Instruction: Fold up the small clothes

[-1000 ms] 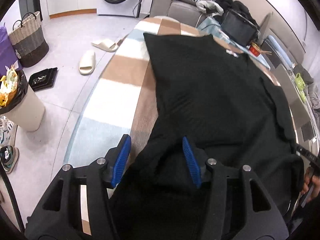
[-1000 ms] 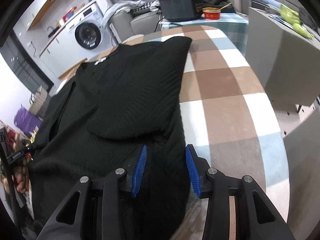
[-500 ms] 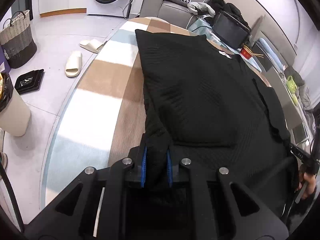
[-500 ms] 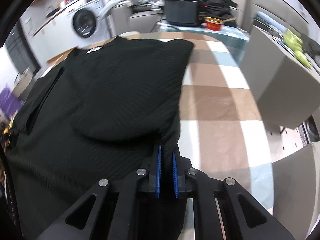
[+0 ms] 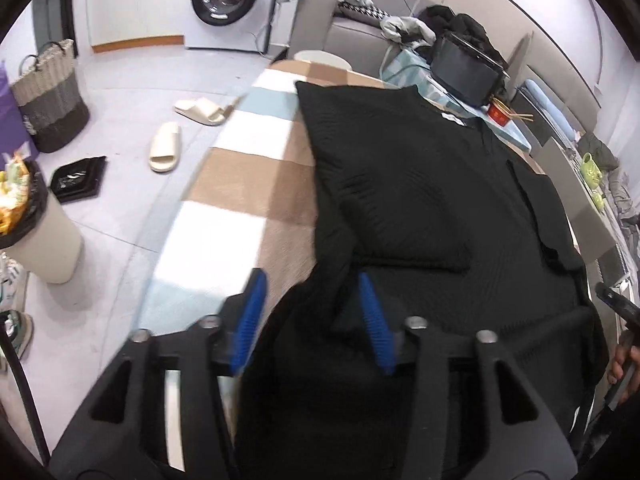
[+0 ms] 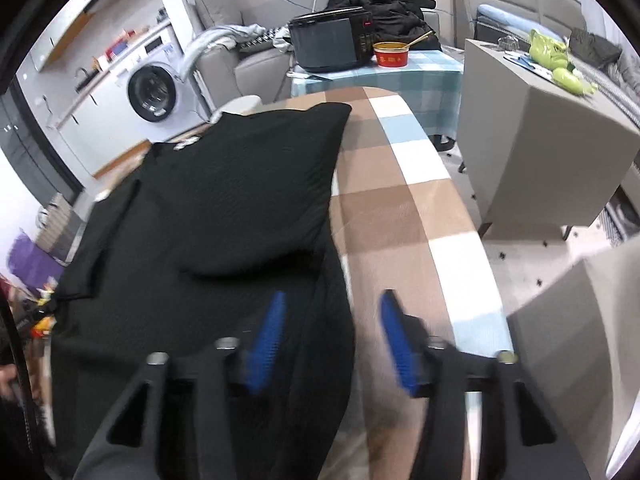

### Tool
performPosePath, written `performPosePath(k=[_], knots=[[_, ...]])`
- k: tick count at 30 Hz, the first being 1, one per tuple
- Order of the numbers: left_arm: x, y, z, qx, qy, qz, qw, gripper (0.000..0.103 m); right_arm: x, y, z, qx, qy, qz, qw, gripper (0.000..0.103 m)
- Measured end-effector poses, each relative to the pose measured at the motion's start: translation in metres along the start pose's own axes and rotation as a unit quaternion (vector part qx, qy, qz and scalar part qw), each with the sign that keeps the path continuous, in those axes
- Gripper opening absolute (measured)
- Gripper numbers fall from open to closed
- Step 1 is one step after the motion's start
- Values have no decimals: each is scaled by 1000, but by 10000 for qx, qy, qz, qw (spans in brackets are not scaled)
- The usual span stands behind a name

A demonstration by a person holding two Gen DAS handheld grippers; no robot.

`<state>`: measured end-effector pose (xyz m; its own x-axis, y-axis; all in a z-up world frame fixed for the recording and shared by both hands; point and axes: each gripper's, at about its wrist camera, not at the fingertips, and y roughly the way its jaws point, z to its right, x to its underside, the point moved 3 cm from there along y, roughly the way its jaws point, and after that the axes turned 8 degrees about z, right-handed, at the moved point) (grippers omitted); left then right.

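A black knit garment lies spread on the checked table, with both sleeves folded in over the body. My left gripper is open, its blue pads astride the garment's near left edge. In the right wrist view the same garment covers the left of the table. My right gripper is open over the garment's near right edge, with the left pad over cloth and the right pad over bare table. Neither gripper holds anything.
Left of the table, on the floor, are two slippers, a woven basket, a bin and a washing machine. Beyond the far end are a black appliance and a red bowl. A grey cabinet stands right.
Half a second ago both grippers were shut on the garment's near edges. Both have since opened and let go of the cloth, which now lies on the table.
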<state>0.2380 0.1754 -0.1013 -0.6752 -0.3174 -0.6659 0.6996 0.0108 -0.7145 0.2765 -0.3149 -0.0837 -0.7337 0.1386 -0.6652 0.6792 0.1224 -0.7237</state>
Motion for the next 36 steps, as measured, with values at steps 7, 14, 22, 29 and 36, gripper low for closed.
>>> performPosePath(k=[7, 14, 22, 29, 36], knots=[[27, -80, -9, -213, 157, 469, 9986, 79, 39, -65, -8, -316, -108, -3, 9994, 85], [68, -145, -18, -214, 277, 733, 9967, 87, 95, -116, -20, -174, -632, -64, 9978, 90], [120, -179, -8, -86, 348, 767, 9964, 88, 154, -128, -43, -249, -1106, -235, 9933, 90], [156, -193, 4, -97, 579, 759, 9954, 88, 189, -124, -49, 269, -1691, -240, 9849, 90], [159, -216, -7, -283, 521, 915, 9940, 88, 206, -160, 29, 660, -1587, -715, 9825, 90]])
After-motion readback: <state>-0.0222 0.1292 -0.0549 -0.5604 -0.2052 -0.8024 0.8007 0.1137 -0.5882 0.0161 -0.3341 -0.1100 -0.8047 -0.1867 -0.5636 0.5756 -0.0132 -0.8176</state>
